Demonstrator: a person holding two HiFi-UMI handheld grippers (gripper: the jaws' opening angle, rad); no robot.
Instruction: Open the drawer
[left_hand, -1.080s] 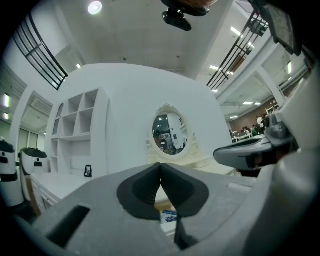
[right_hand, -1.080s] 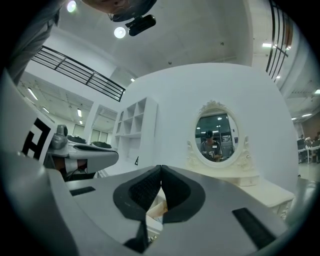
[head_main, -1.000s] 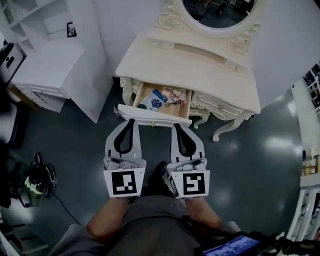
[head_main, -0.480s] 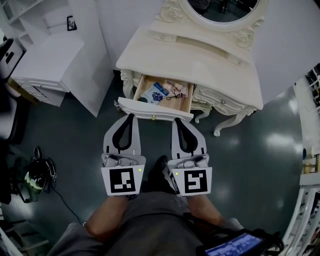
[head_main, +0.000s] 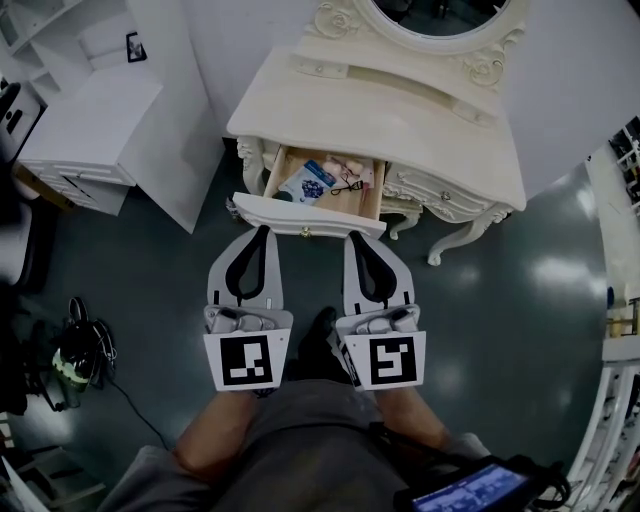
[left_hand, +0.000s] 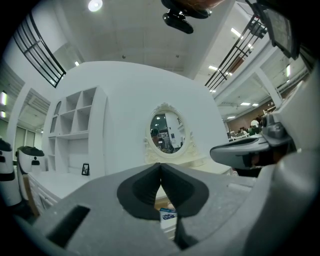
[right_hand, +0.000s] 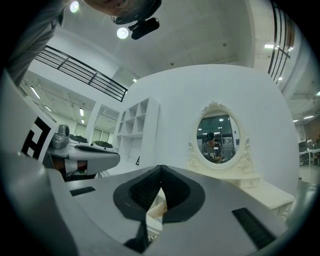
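The cream dressing table (head_main: 400, 120) has its left drawer (head_main: 290, 213) pulled out towards me. Inside lie a blue-and-white packet (head_main: 307, 184), a black looped tool (head_main: 347, 187) and some pale items. My left gripper (head_main: 262, 233) and right gripper (head_main: 353, 238) are side by side just in front of the drawer's front panel, pointing level at it. Both are shut and hold nothing. In the left gripper view the left gripper (left_hand: 160, 166) has its pads together, with the packet (left_hand: 168, 215) showing below. In the right gripper view the right gripper (right_hand: 160, 169) is likewise closed.
A white cabinet (head_main: 85, 135) with shelves stands to the left of the table. An oval mirror (head_main: 440, 15) tops the table. Cables and gear (head_main: 70, 355) lie on the dark floor at left. A curved table leg (head_main: 452, 250) stands at right. Shelving (head_main: 620, 400) lines the right edge.
Only the head view has shifted slightly. Both grippers and the open drawer stand as before.
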